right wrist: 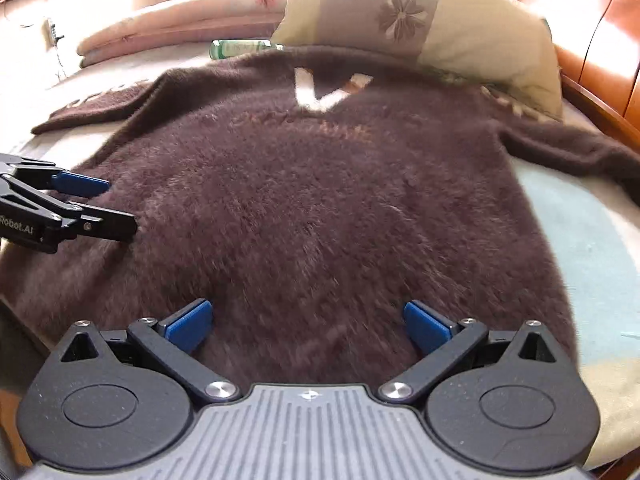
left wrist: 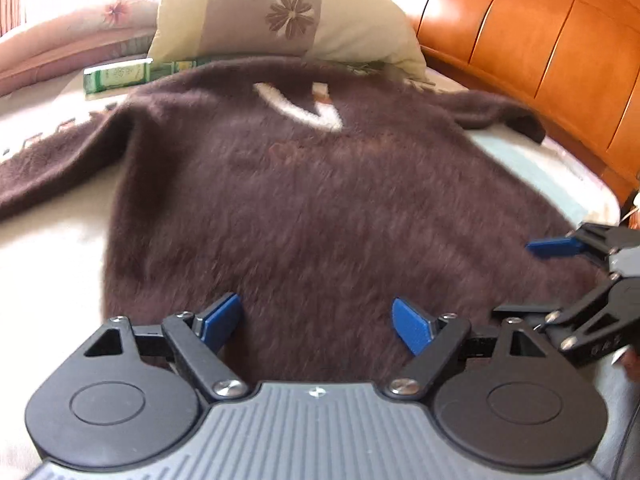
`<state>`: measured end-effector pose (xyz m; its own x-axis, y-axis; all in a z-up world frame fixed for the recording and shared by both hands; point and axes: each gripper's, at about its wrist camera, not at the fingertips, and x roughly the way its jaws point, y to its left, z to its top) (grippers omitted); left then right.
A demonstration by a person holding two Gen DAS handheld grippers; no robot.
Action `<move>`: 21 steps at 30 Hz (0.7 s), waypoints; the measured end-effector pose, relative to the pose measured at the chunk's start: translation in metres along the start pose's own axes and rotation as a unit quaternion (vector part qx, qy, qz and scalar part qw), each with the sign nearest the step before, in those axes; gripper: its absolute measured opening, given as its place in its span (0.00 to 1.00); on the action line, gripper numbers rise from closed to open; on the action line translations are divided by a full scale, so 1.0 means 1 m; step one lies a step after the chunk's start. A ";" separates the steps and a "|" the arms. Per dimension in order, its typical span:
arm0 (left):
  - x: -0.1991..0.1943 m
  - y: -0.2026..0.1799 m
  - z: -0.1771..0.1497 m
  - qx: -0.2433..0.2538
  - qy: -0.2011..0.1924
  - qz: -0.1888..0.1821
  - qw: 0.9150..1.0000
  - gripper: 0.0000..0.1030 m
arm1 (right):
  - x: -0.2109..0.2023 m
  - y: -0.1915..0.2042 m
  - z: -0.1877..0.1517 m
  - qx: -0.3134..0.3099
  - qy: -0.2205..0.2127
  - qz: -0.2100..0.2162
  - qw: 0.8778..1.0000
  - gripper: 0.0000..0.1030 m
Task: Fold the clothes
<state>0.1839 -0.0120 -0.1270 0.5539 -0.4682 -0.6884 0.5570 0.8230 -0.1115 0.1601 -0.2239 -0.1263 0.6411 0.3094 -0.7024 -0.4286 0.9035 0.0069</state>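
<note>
A fuzzy dark brown sweater [left wrist: 304,208] [right wrist: 320,200] with a white V collar lies flat on the bed, hem toward me, sleeves spread to both sides. My left gripper [left wrist: 318,324] hovers open over the hem, with only sweater fabric below its blue pads. My right gripper [right wrist: 308,326] is open too, over the hem further right. In the left wrist view the right gripper [left wrist: 560,280] shows at the right edge, and in the right wrist view the left gripper [right wrist: 116,206] enters from the left, jaws apart.
A cream pillow [left wrist: 280,12] [right wrist: 432,28] with brown flowers lies just beyond the collar. A green box [left wrist: 116,76] sits by the left shoulder. An orange wooden headboard [left wrist: 540,48] runs along the right. A folded pink quilt [right wrist: 172,28] lies at the back left.
</note>
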 end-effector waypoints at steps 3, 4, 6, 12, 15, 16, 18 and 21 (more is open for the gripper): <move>-0.013 0.005 -0.005 -0.007 0.022 0.007 1.000 0.82 | -0.019 -0.011 -0.019 0.024 0.009 0.001 1.000 1.00; -0.016 0.008 -0.003 -0.011 0.031 0.008 0.999 0.82 | -0.024 -0.013 -0.024 0.025 0.009 -0.001 1.000 1.00; -0.021 0.012 0.004 -0.020 0.040 0.005 0.999 0.82 | -0.032 -0.015 -0.028 0.024 0.012 -0.004 1.000 1.00; -0.017 0.003 0.037 -0.015 -0.009 -0.009 1.000 0.83 | -0.044 -0.017 -0.012 0.050 -0.004 -0.019 0.999 1.00; -0.004 -0.004 0.048 -0.019 -0.013 -0.021 1.000 0.83 | -0.044 -0.021 -0.003 0.061 -0.012 -0.016 0.998 1.00; 0.001 -0.006 0.049 -0.016 -0.011 -0.021 1.000 0.83 | -0.041 -0.022 -0.001 0.061 -0.012 -0.017 0.998 1.00; 0.011 -0.007 0.048 -0.016 -0.001 -0.020 1.000 0.83 | -0.036 -0.026 0.002 0.061 -0.013 -0.018 0.998 1.00; 0.018 0.000 0.037 -0.031 0.008 -0.023 0.999 0.83 | -0.023 -0.037 -0.005 0.097 0.013 -0.030 0.995 1.00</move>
<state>0.2164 -0.0322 -0.1127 0.5183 -0.5005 -0.6935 0.5422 0.8194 -0.1861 0.1579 -0.2664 -0.1138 0.6443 0.2473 -0.7237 -0.2574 0.9612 0.0993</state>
